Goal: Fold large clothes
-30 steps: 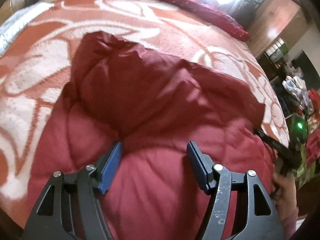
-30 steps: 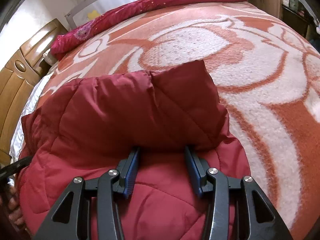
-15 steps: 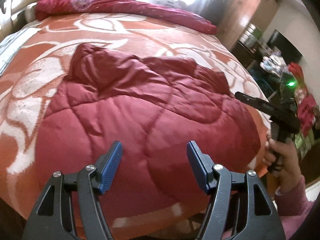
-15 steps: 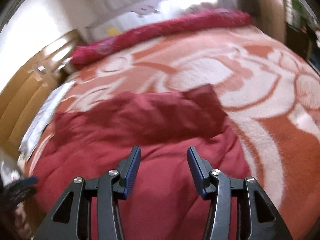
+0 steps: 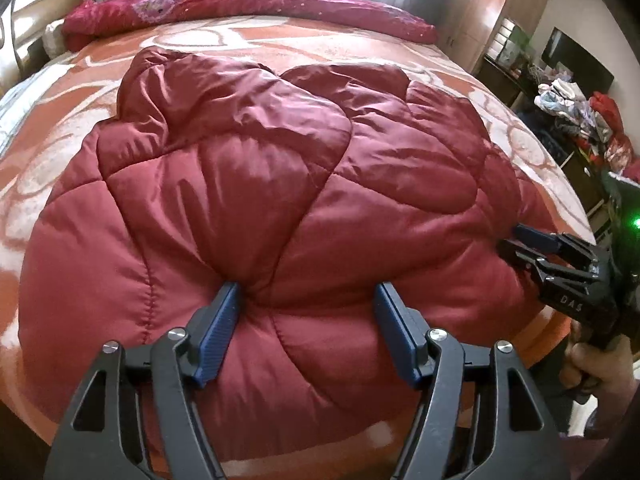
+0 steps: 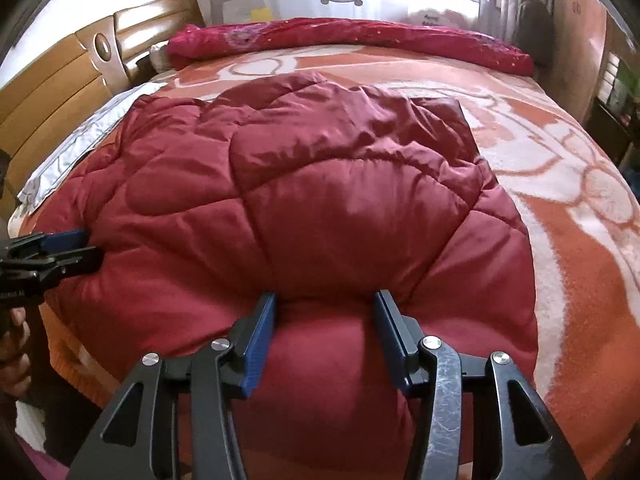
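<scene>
On the big bed with the orange-and-white blanket point(image 5: 360, 48), the puffy dark red quilted coat point(image 5: 280, 184) lies partly folded, more folds to go, with the left gripper point(image 5: 306, 320) and right gripper point(image 6: 324, 328) each pinching its near edge.

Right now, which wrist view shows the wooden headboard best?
Right wrist view. The wooden headboard runs along the bed's left side there, panels and a round inlay clear. The left wrist view catches only a sliver at its top-left corner, above the red quilted jacket.
</scene>
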`<action>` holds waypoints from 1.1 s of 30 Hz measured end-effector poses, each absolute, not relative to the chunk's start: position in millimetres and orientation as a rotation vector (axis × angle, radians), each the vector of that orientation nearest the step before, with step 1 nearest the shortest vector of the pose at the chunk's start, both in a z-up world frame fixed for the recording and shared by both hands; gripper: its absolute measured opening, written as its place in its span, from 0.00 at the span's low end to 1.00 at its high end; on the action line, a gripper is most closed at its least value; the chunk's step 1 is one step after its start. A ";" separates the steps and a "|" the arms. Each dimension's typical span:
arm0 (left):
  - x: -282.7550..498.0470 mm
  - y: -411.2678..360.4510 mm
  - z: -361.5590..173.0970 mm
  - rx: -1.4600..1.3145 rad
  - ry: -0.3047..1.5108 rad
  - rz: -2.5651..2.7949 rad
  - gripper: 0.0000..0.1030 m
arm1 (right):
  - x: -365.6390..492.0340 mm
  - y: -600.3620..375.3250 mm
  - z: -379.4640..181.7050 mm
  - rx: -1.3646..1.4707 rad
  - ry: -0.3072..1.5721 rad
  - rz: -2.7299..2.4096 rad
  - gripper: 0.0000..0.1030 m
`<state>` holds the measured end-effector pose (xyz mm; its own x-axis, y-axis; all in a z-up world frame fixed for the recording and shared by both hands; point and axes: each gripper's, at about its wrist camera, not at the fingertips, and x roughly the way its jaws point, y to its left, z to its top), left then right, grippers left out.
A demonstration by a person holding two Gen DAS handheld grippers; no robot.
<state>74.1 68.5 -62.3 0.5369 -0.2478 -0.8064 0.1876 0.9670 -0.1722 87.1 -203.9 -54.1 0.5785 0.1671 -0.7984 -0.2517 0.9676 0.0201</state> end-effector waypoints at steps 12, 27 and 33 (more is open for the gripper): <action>74.7 58.6 -69.4 -0.027 0.950 -0.223 0.69 | 76.8 -214.0 -30.0 -0.015 0.899 0.251 0.51; 60.6 93.3 -37.7 -0.070 0.952 -0.181 0.69 | 93.6 -226.3 -49.0 0.063 0.962 0.267 0.55; 67.6 94.1 -50.3 -0.081 0.967 -0.175 0.71 | 78.4 -216.7 -19.0 0.043 0.912 0.318 0.58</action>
<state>67.6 94.1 -50.3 0.5548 -0.1840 -0.8114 0.1118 0.9829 -0.1465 78.4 -216.7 -19.0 0.5686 0.2887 -0.7703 -0.2527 0.9524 0.1704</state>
